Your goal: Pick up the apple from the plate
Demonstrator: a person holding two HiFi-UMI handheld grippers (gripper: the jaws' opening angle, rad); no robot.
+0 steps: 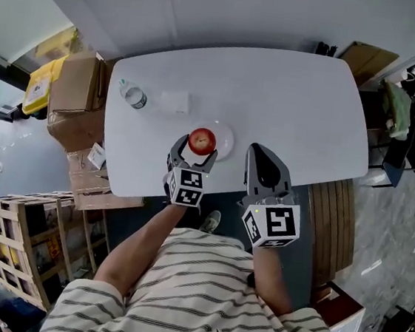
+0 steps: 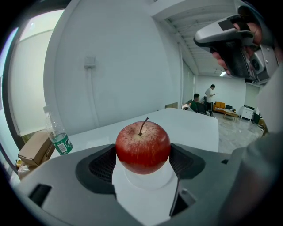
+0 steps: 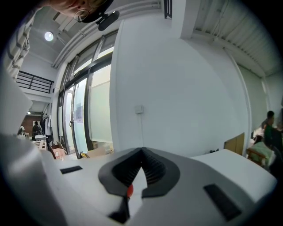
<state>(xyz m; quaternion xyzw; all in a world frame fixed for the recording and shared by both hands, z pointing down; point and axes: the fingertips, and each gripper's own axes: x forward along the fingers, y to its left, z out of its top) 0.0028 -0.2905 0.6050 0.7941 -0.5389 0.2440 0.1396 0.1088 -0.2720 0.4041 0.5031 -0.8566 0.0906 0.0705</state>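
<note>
Apple (image 1: 202, 139): sits upright, stem up, on the plate (image 1: 228, 137), towards the plate's 9 o'clock side in the head view.
Plate: on the table (image 1: 297, 97), near the edge closest to the person.
Left gripper (image 1: 195, 151): at the apple's 6 o'clock, pointing to 12, jaws spread with one on each side of the fruit.
Left gripper view: the apple (image 2: 143, 148) fills the gap between the two pads (image 2: 102, 166) and rests on the plate (image 2: 148, 180). Whether the pads already touch the skin is hard to say; they look just beside it.
Key relation: the apple lies straight ahead of the left gripper (image 2: 143, 167), between its jaws. It has no long axis to line up with, so closing on it looks like what remains before a lift.
Right gripper (image 1: 257, 149): at the apple's 4 o'clock, off the plate, jaws pressed together and holding nothing (image 3: 142, 155). It is the farther of the two.
Bottle (image 1: 133, 96): at the apple's 10 o'clock, well apart.
Risk, as a guess: a round, smooth fruit may roll if only one pad reaches it first.
</note>
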